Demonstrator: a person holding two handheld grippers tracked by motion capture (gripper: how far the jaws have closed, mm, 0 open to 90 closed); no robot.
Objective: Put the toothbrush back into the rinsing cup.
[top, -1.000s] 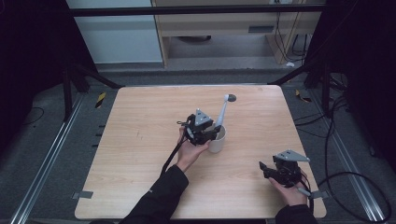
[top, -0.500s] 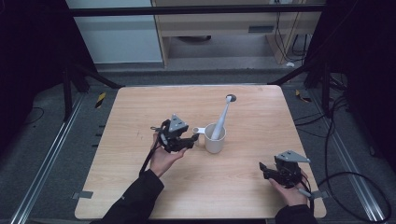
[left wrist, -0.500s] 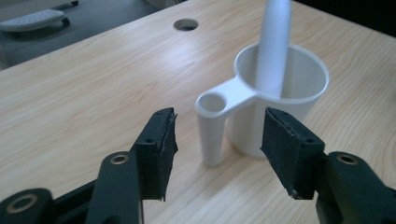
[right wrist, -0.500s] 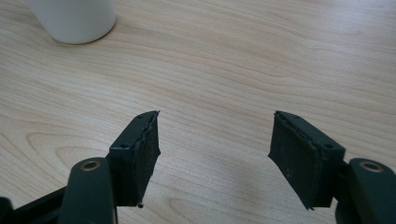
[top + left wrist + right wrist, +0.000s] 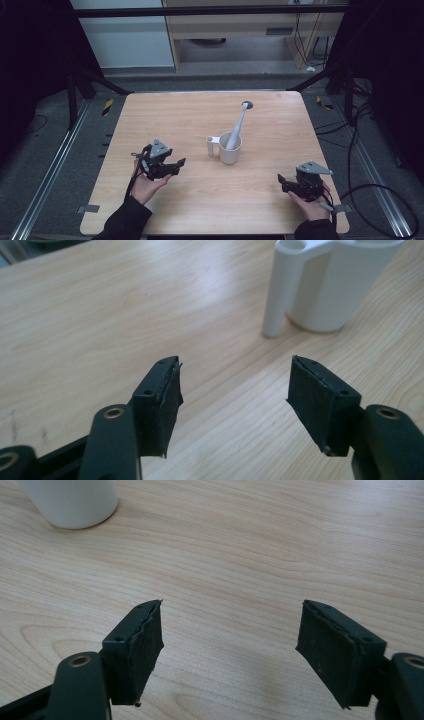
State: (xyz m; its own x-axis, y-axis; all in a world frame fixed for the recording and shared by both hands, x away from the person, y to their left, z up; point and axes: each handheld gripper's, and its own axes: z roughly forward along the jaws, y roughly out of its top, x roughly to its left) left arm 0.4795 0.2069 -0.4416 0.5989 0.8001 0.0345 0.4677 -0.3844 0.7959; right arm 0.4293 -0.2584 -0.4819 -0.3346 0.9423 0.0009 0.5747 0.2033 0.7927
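With both tools released and holding nothing, you have the cup (image 5: pixel 230 148) mid-counter (image 5: pixel 165 115), a toothbrush (image 5: pixel 238 126) leaning in it. Your left tool (image 5: pixel 176 165) sits near its handle, your right tool (image 5: pixel 283 182) well apart. For any regrasp, approach low and square, jaws astride the handle.

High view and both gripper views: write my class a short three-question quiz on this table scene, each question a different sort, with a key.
1. True or false: the left gripper is shut on the white cup.
2. Multiple choice: the toothbrush is A) flat on the table, B) leaning in the cup, C) held by the right gripper.
3. Fill in: the cup's handle points toward the ___ gripper.

Key: 1 false, both grippers are open and clear of it; 2 B; 3 left.
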